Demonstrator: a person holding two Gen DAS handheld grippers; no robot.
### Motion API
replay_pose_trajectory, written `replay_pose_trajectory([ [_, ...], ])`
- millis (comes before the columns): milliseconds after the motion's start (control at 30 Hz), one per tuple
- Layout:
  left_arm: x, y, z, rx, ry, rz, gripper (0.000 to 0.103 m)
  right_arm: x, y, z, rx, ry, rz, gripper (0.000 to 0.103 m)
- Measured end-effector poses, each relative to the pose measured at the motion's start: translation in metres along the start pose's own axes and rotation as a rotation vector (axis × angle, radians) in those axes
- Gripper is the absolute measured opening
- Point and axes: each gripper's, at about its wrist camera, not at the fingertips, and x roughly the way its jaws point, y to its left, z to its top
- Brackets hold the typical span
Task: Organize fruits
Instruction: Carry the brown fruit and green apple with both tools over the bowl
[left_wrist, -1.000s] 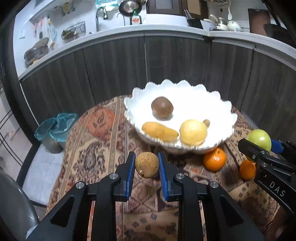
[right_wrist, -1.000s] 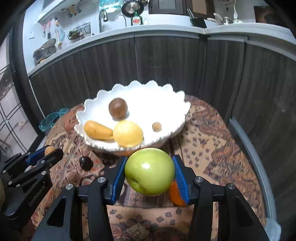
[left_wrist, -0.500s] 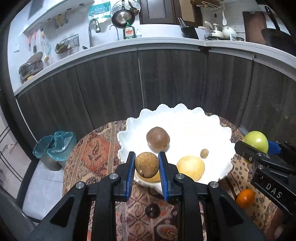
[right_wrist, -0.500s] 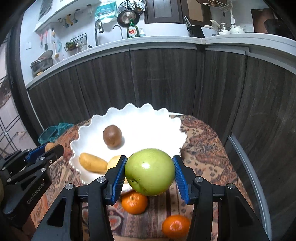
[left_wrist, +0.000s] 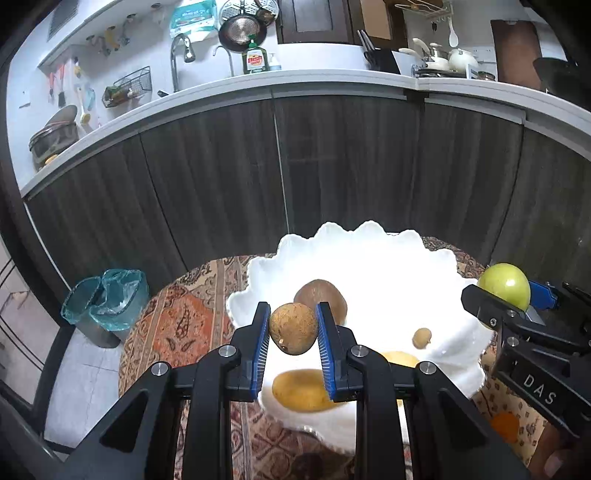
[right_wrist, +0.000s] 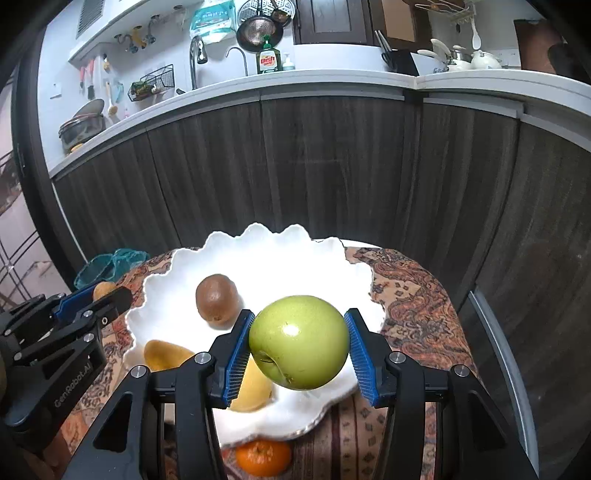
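1. The white bowl (right_wrist: 177, 266) on the tabletop already holds four fruits.
2. The left tongs (left_wrist: 293, 330) pinch a small brown fruit (left_wrist: 293, 328) above the bowl.
3. The right tongs (right_wrist: 297, 345) clamp a green apple (right_wrist: 299, 341) over it.
4. A tangerine (right_wrist: 263, 458) is left outside the bowl.

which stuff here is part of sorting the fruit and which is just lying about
Job:
- bowl
- apple in right gripper
- brown fruit in left gripper
- kiwi, mango, lemon in bowl
- orange on cloth

Lying about:
- bin
- dish soap
- pan
- faucet
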Motion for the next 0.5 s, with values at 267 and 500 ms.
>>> replay_pose_trajectory([
  [267,0.031,-0.008,0.009,0.022,0.028,-0.018,0.025,0.028,-0.008,0.006,0.0,0.024,0.003,0.051],
  [500,0.053,-0.012,0.003,0.024,0.044,-0.032,0.025,0.044,-0.011,0.006,-0.004,0.018,-0.002,0.051],
])
